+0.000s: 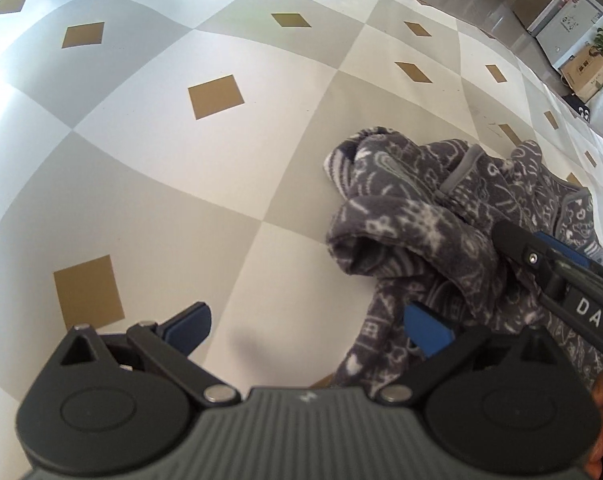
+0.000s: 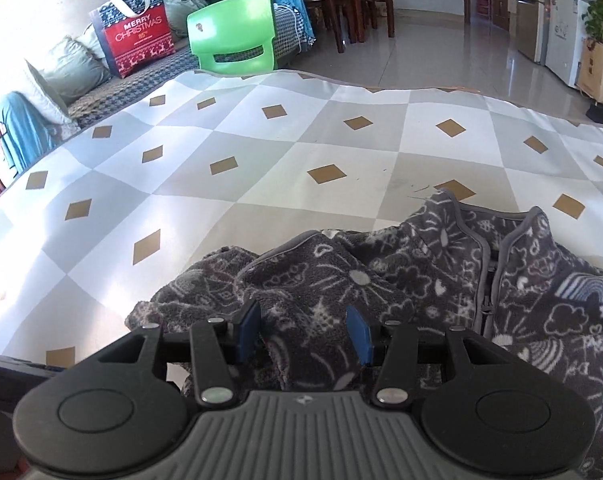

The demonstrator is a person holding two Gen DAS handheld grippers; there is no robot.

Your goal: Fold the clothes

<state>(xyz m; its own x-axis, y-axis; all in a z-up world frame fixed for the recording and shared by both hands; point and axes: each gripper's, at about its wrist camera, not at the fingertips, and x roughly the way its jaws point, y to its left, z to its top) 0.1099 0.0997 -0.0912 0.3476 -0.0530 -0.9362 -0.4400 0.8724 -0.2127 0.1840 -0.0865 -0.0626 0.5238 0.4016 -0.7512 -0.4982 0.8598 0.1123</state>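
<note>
- While the grey patterned fleece lies bunched on the checked mat, left hand-held gripper: jaws wide, empty; one pad just beside cloth.
- Right hand-held gripper: half-closed on a fleece fold; best kept firm.
- Advice: spread flat before folding.

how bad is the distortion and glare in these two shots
Left wrist view: the checkered mat bows strongly from fisheye, with pale glare along its top edge. Right wrist view: the mat's far edge curves, sun washes out its left side, and the fleece jacket stays sharp.
</note>
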